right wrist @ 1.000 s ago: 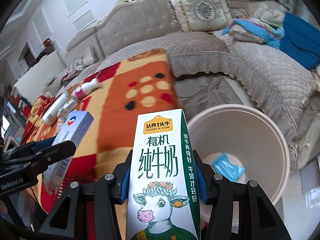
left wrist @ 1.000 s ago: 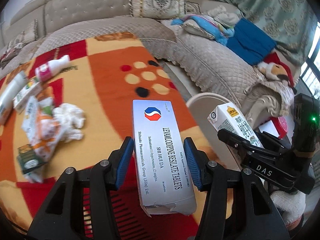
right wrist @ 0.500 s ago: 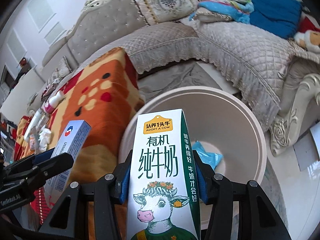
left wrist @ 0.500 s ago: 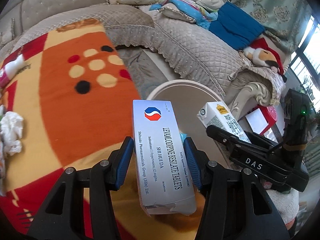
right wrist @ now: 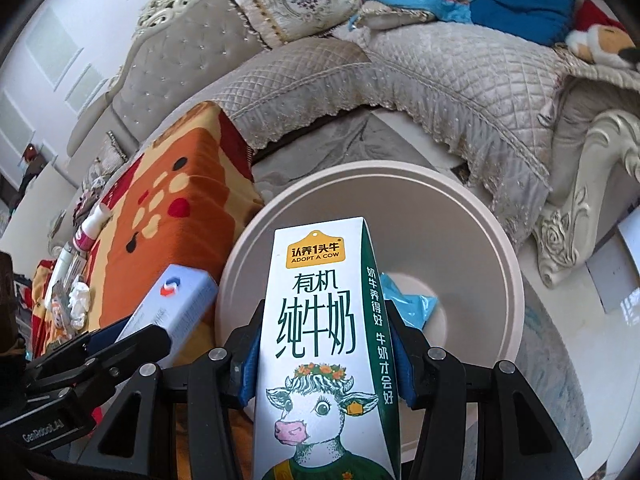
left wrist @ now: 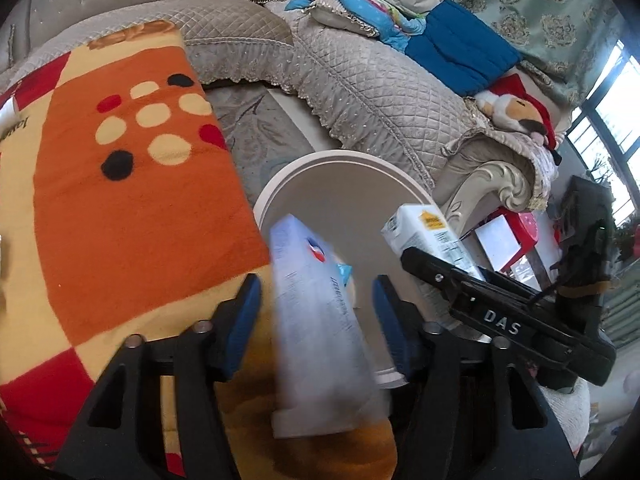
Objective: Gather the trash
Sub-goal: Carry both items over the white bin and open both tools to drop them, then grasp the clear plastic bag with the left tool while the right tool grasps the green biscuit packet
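Bin (left wrist: 344, 168) sits on the floor beside the orange blanket (left wrist: 132, 200). Left gripper (left wrist: 316, 312) fingers spread wide, blurred pill box (left wrist: 320, 320) loose between them, over the near rim. Right gripper (right wrist: 326, 344) clamps the milk carton (right wrist: 328, 340) above the bin; best to part its fingers only once centred over the opening.

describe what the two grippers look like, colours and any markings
Both are black, angular two-finger frames with triangular cutouts, silver bolts and blue pads. The left gripper shows "GenRobot.AI" in white on its side in the right wrist view. The right gripper shows "DAS" in white in the left wrist view.
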### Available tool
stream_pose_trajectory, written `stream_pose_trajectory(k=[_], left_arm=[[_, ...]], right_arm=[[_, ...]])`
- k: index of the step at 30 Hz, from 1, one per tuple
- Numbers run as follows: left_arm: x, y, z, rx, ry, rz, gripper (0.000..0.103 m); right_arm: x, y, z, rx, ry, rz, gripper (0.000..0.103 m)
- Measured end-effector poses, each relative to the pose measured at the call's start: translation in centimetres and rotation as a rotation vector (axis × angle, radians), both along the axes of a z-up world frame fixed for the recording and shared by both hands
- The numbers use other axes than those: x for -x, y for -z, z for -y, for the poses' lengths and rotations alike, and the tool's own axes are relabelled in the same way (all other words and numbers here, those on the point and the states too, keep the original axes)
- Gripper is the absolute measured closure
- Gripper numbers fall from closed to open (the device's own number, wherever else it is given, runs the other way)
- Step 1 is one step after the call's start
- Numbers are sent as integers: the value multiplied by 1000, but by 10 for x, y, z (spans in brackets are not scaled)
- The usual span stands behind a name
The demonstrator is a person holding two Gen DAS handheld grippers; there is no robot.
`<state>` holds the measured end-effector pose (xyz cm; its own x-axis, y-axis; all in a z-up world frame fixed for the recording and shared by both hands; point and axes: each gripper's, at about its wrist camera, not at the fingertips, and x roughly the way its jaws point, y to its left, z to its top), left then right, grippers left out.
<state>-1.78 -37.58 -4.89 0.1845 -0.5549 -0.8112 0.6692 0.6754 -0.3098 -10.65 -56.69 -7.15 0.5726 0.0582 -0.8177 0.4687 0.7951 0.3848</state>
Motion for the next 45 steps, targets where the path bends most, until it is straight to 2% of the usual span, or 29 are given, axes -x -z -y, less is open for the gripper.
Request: stream_pose_trajectory(k=[4,12,25,32,36,38,45], left_arm=[[-2,-2,-5,7,-7,-9,39],[1,-3,-14,-20,-23,23,39],[0,-11,-58,-21,-95,34,39],[-3,-20,-112,-29,-184,62,39],[-8,-28,-152,-20,-257,66,39],[-13,-33,-170,-14,-295,69,39],[-23,-46,-235,-2,-412,72,39]], right_arm=[[-1,2,0,-3,5,-14,50],[-3,1,-4,17,-2,-22,49],[-10,-14,-27,81,-52,-12,49],[-24,-33,-64,113,-140,24,48],[-35,-47,-91,125,-199,58,40],[-41,-52,-104,130,-229,73,40],[-63,-60,-157,93,-356,106,40]])
